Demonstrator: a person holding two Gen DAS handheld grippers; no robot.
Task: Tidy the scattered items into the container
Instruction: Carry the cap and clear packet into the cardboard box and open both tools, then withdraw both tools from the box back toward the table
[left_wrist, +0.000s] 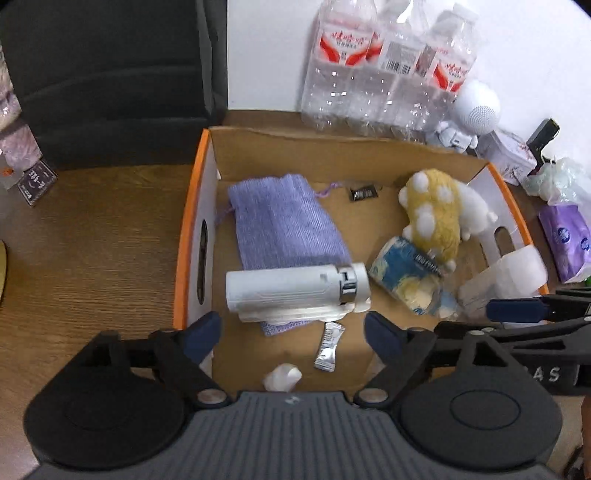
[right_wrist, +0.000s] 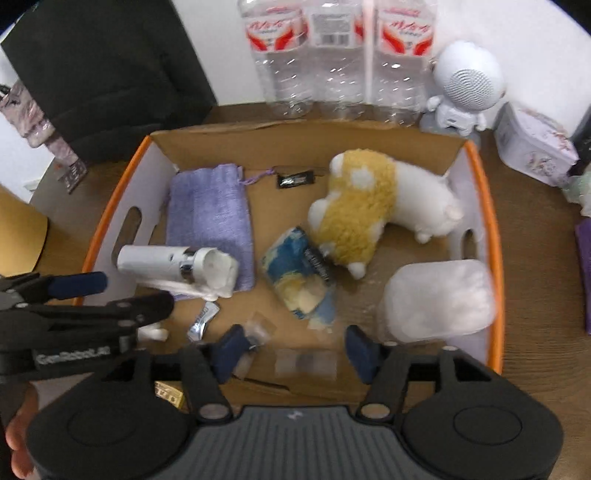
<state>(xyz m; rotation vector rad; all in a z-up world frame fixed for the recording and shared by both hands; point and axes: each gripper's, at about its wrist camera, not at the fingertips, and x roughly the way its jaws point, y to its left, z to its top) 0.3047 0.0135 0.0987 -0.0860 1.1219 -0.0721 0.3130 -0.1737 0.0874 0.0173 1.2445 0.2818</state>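
Left wrist view shows my left claw (left_wrist: 291, 328) hanging over the near edge of the cardboard box (left_wrist: 192, 236), its blue pads spread wide with nothing between them. Just beyond the pads lies a white cylindrical device (left_wrist: 295, 288), resting partly on a purple drawstring pouch (left_wrist: 284, 225). A small silver sachet (left_wrist: 328, 345) and a little white piece (left_wrist: 282, 376) lie on the box floor nearer to me. Further right in the box are a yellow and white plush toy (left_wrist: 439, 218), a blue and yellow packet (left_wrist: 406, 280) touching it, and a translucent plastic tub (left_wrist: 509, 277) against the right wall. A small black sachet (left_wrist: 364, 192) sits near the far wall.

From the right wrist view, my right claw (right_wrist: 291, 354) is over the near right part of the same box (right_wrist: 491, 221), pads parted and gripping nothing; a small clear packet (right_wrist: 306, 363), blurred, lies on the floor between them, and I cannot tell whether it touches either pad. My left claw (right_wrist: 77, 284) reaches in from the left there, above the box's left wall.

Behind the box stand clear water bottles (right_wrist: 332, 55) and a white robot-shaped speaker (right_wrist: 465, 85), all on the wooden table (left_wrist: 92, 240)
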